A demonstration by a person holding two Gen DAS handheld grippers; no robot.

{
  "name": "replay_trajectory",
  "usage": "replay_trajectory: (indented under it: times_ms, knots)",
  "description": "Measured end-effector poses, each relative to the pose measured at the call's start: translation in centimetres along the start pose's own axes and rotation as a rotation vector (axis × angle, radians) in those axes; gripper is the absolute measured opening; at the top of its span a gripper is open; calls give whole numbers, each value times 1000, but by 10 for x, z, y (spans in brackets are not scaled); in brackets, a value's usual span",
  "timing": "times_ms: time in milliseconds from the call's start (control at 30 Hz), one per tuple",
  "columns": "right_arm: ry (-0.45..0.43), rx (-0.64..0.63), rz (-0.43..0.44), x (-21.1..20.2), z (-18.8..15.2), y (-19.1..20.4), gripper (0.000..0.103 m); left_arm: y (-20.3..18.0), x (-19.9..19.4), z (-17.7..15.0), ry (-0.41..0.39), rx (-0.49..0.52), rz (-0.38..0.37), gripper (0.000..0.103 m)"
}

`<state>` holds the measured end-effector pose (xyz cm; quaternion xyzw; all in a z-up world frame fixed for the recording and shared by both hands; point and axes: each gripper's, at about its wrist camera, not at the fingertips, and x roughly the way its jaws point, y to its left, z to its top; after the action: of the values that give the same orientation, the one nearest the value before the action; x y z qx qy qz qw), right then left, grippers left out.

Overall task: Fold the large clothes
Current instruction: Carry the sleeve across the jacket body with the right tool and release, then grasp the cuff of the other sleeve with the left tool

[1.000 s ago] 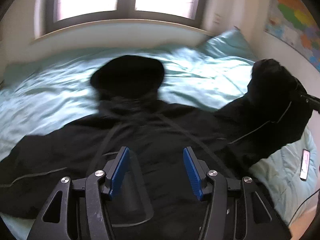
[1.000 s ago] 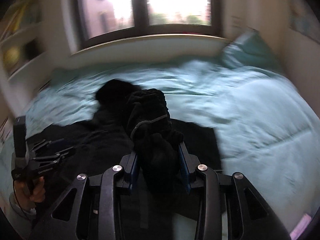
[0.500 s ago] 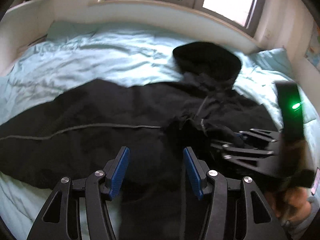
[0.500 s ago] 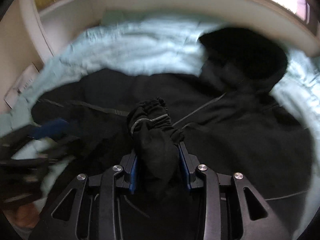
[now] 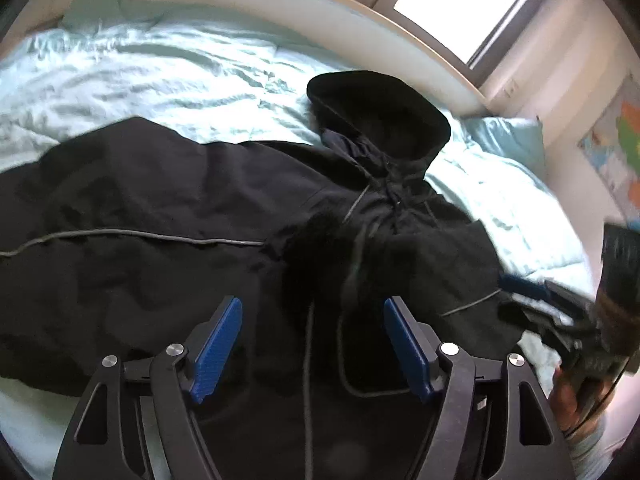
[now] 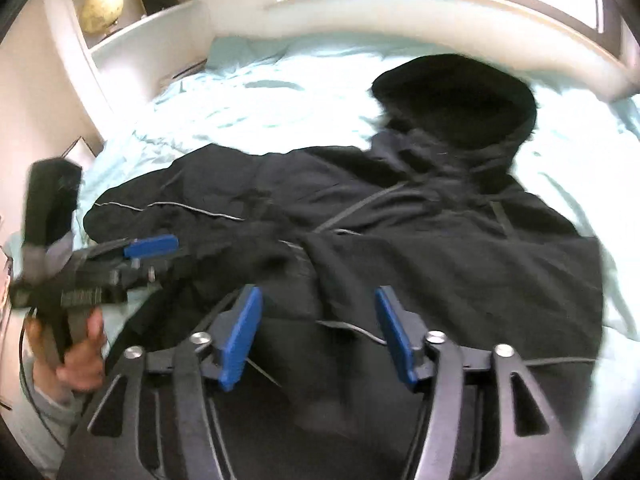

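A black hooded jacket (image 5: 160, 216) lies spread on the pale teal bed, its hood (image 5: 380, 116) towards the window. One sleeve is folded across the chest, and its cuff (image 5: 316, 240) rests near the middle. My left gripper (image 5: 312, 308) hovers over the jacket's front with its jaws opening and nothing pressed between the blue pads. My right gripper (image 6: 316, 296) hangs over the folded sleeve (image 6: 272, 252), its jaws also opening and free of the cloth. Each view shows the other gripper blurred at its edge: the right gripper (image 5: 520, 296) and the left gripper (image 6: 160, 260).
Rumpled teal duvet (image 5: 160, 80) surrounds the jacket, with a pillow (image 5: 504, 136) at the far right. A curved sill and window run behind the bed. A shelf with a globe (image 6: 102, 10) stands at the left, a wall map (image 5: 616, 148) at the right. A person's hand (image 6: 80, 364) grips the left tool.
The right gripper carried the sleeve cuff across the jacket and has let it go; the cuff now lies on the chest. Both pairs of jaws stand wider, and both grippers have sunk towards the jacket.
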<state>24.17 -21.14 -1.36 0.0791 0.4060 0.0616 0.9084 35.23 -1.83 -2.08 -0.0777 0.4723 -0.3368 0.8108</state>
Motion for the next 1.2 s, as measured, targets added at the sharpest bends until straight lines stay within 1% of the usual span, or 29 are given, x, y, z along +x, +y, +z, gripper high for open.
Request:
replay_trajectory:
  times_ms: [67,133,200,300,333,400,500,567,633,667,700,767,800,833,867,900,933,967,1033,1100,1200]
  knots:
    - [2,18,-6,-15,-11,-18,68,-1,8,1,20,-13,-12,77]
    - [4,23,-48,-24,-22,-32,68,-1,14,2,34,-33,-21,77]
    - [23,39,-80,-22,-31,-48,68,-2,20,4,52,-46,-25,79]
    - [54,74,-73,-16,-45,-67,68,-5,31,7,101,-56,21,79]
    - [59,83,-72,-15,-47,-71,68,-5,28,8,104,-62,15,79]
    - [66,106,-55,-12,-54,-79,68,-5,13,9,71,-59,-27,79]
    - [73,110,-37,-9,-62,-83,68,-6,-6,11,24,-47,-42,79]
    - [78,104,-40,-7,-65,-84,68,-6,-1,14,45,-52,-76,80]
    - [80,114,-35,-6,-66,-84,68,-6,16,13,112,-53,-87,80]
    - [79,120,-32,-6,-66,-84,68,-5,26,12,141,-55,-43,80]
    - [77,126,-28,-8,-66,-84,68,-5,34,9,155,-51,23,80]
    - [76,124,-27,-10,-67,-83,68,-7,44,4,180,-30,76,80]
    - [79,115,-33,-12,-67,-82,68,-10,47,2,182,-15,83,80]
    - [83,109,-39,-12,-68,-81,68,-14,49,0,182,7,70,69]
    - [87,100,-47,-12,-68,-80,68,-16,51,0,193,22,71,41]
    - [88,92,-55,-12,-68,-80,68,-22,54,-1,208,53,119,33]
    - [87,88,-63,-12,-68,-79,68,-25,54,0,210,73,138,30]
    - [84,87,-69,-13,-67,-79,68,-30,51,1,196,98,143,25]
    - [78,92,-76,-14,-66,-82,68,-36,42,8,146,132,137,22]
    - [72,102,-88,-14,-62,-86,68,-44,20,32,29,162,106,21]
    - [51,122,-120,-15,-52,-91,68,-48,-7,69,-104,162,48,21]
